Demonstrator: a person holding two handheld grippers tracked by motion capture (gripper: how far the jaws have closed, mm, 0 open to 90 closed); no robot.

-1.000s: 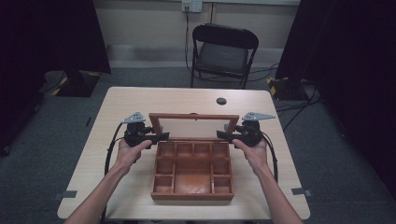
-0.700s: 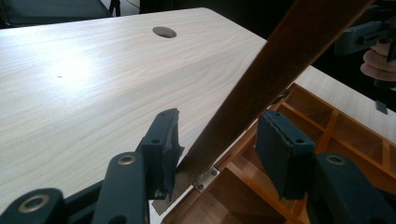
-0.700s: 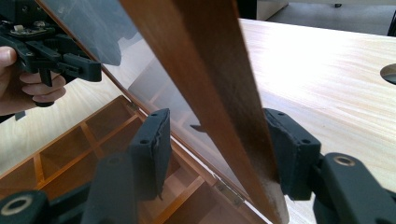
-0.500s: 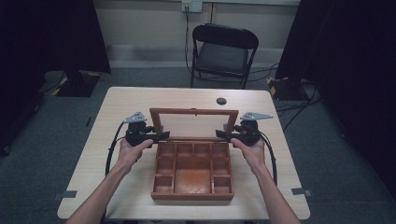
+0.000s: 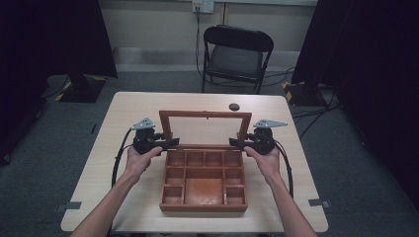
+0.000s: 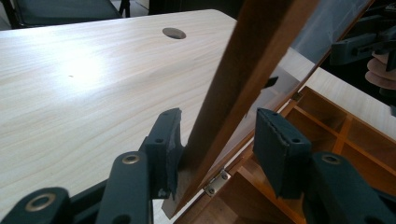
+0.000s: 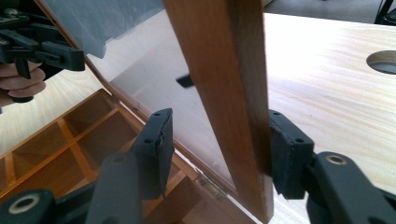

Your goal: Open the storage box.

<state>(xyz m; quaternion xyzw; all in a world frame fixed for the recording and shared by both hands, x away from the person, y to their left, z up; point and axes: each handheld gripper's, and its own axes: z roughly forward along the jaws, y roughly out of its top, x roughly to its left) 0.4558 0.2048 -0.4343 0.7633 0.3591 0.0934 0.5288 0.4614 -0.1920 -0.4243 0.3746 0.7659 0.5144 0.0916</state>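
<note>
Wooden box [image 5: 203,183] on pale table [image 5: 128,111]

In the left gripper view, the lid frame [image 6: 243,88] runs out of the top edge. The other hand-held gripper [image 6: 359,44] is cut off at the upper right. In the right gripper view, the counter [image 7: 327,74] hole is clipped by the right edge. In the high view, both forearms leave the bottom edge; jaw contact is too small to tell.
</note>
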